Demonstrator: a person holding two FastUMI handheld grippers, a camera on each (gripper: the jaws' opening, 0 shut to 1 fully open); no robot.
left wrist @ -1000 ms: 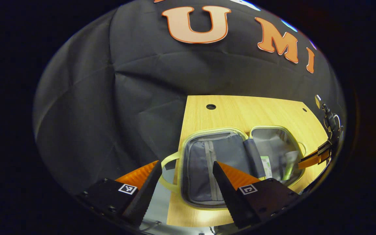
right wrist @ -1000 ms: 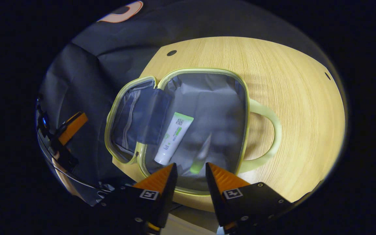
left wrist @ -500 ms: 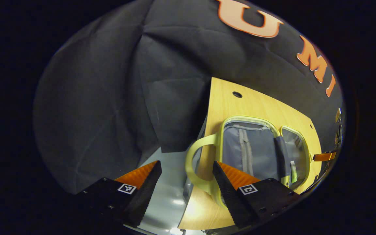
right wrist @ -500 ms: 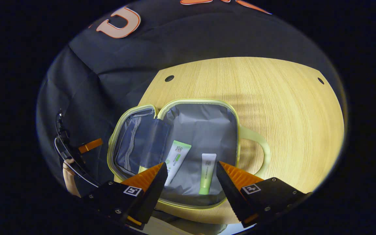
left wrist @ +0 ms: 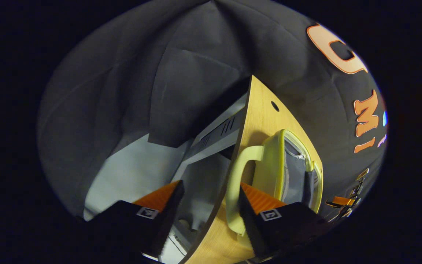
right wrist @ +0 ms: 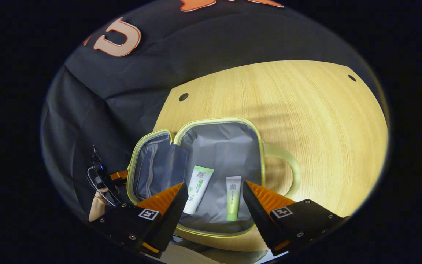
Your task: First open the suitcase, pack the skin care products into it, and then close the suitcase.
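The yellow-green suitcase point(right wrist: 196, 132) lies open on the wooden table point(right wrist: 306, 110), grey lining up. Two skin care tubes lie in its right half: a white-and-green tube point(right wrist: 197, 189) and a smaller green tube point(right wrist: 233, 198). My right gripper point(right wrist: 214, 187) hovers open above them, holding nothing. In the left gripper view the suitcase point(left wrist: 269, 165) shows edge-on, and its left handle point(left wrist: 234, 183) hangs past the table's edge. My left gripper point(left wrist: 209, 189) is open, with that handle just inside its right finger. The left gripper point(right wrist: 117, 175) sits beside the left half, a hand point(right wrist: 95, 209) holding it.
The suitcase's right handle point(right wrist: 288, 165) lies flat on the table. Small holes point(right wrist: 183, 96) mark the table's far corners. Beyond the table edge point(left wrist: 233, 161) are a grey frame and floor point(left wrist: 134, 172). The right gripper point(left wrist: 341, 201) shows far off past the case.
My left gripper swung left and down to the table's edge, reaching the suitcase's left handle. My right gripper opened wider, left the green tube in the case and drew back a little.
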